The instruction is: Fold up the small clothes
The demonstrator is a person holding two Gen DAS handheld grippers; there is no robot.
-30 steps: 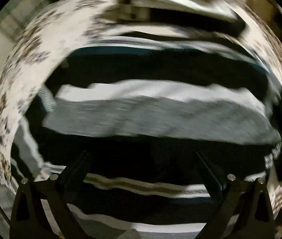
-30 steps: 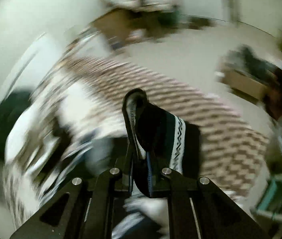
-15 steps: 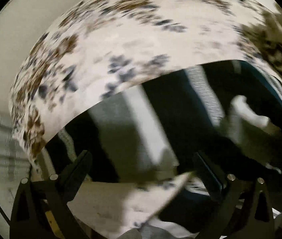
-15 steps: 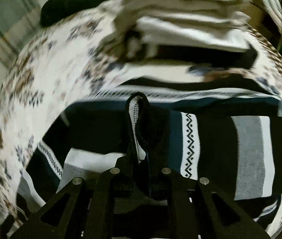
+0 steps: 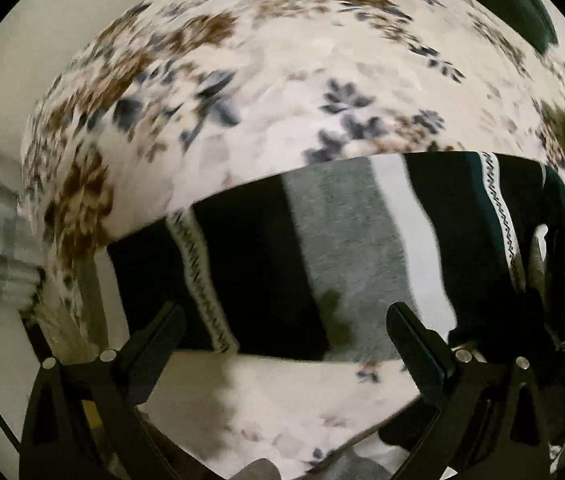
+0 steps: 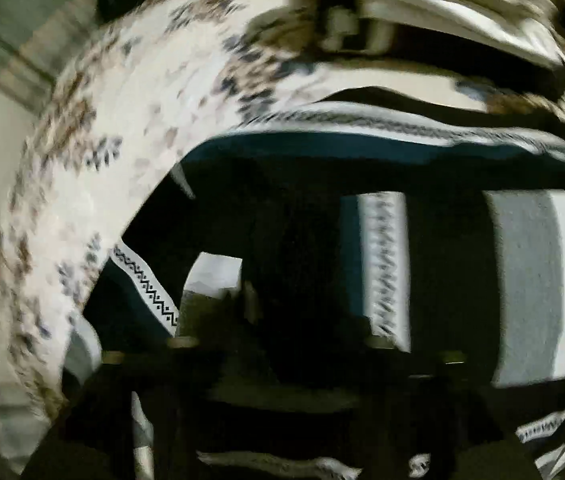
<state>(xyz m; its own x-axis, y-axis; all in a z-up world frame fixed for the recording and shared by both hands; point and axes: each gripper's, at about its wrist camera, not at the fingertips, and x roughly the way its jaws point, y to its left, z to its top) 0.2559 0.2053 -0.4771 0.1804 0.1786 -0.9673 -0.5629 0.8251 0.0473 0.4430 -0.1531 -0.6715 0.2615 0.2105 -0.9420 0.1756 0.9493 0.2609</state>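
Right gripper (image 6: 278,344) fingers now opening off striped garment (image 6: 530,288) | left gripper (image 5: 282,332) fingers apart

Under my black fingers (image 5: 154,340) I see the garment (image 5: 346,256) with black, grey, white and dark teal stripes and thin zigzag bands. The cloth below (image 5: 282,92) is cream with brown and grey-blue flowers.

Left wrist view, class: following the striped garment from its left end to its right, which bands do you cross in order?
On the striped garment: black band → patterned white stripe → black band → grey band → plain white stripe → black band → zigzag white stripe.
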